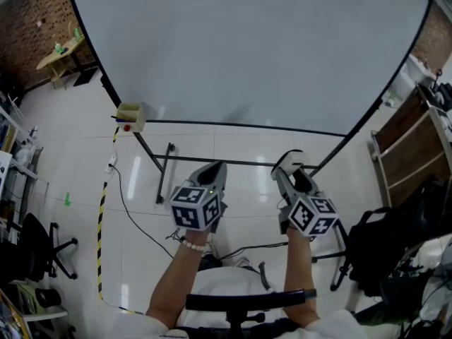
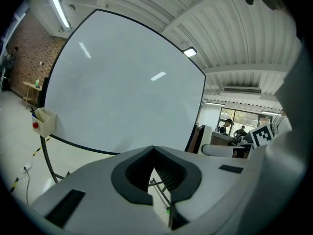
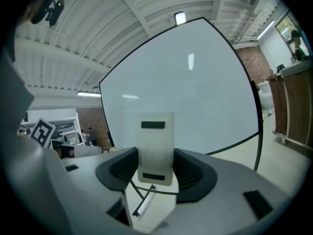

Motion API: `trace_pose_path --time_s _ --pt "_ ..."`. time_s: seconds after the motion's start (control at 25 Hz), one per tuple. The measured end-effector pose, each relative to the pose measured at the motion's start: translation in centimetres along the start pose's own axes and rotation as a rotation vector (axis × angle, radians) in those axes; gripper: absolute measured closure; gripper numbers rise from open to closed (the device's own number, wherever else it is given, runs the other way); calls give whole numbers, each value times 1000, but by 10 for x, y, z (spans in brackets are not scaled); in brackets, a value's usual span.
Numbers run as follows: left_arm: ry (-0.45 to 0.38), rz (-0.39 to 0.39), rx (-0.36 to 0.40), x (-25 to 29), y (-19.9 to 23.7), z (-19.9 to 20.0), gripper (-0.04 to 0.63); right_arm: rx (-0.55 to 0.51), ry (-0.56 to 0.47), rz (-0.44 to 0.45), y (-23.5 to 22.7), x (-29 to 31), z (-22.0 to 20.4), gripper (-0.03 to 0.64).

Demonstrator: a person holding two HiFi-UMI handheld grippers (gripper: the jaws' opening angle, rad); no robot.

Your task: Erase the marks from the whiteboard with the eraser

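A large whiteboard (image 1: 254,48) on a black stand fills the upper head view; its surface looks blank, with no marks I can make out. My right gripper (image 1: 285,169) is held in front of its lower edge, shut on a white rectangular eraser (image 1: 292,158). In the right gripper view the eraser (image 3: 155,148) stands upright between the jaws, with the whiteboard (image 3: 195,97) beyond and not touching it. My left gripper (image 1: 214,168) is beside it, shut and holding nothing. Its tips meet in the left gripper view (image 2: 153,149), where the whiteboard (image 2: 122,82) is well apart.
A beige marker box (image 1: 131,116) hangs at the board's lower left corner. The stand's legs (image 1: 164,175) and cables cross the tiled floor. An office chair (image 1: 35,246) stands at the left; a wooden rack (image 1: 409,147) and black bag (image 1: 381,246) at the right.
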State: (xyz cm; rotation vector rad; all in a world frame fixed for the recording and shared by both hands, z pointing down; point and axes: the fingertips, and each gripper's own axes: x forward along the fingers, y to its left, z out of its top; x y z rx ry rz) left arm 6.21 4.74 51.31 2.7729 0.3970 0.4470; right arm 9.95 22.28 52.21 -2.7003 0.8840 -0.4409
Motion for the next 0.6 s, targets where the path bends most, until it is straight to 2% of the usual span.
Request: trace_pose_path --time_s 0.24,0.6 --pt "-27 -3 -19 6 -5 9 607 -25 -20 -17 -12 -10 13 367" --pt "-42 -9 -4 11 -9 16 607 -33 -29 -23 -15 -8 20 367"
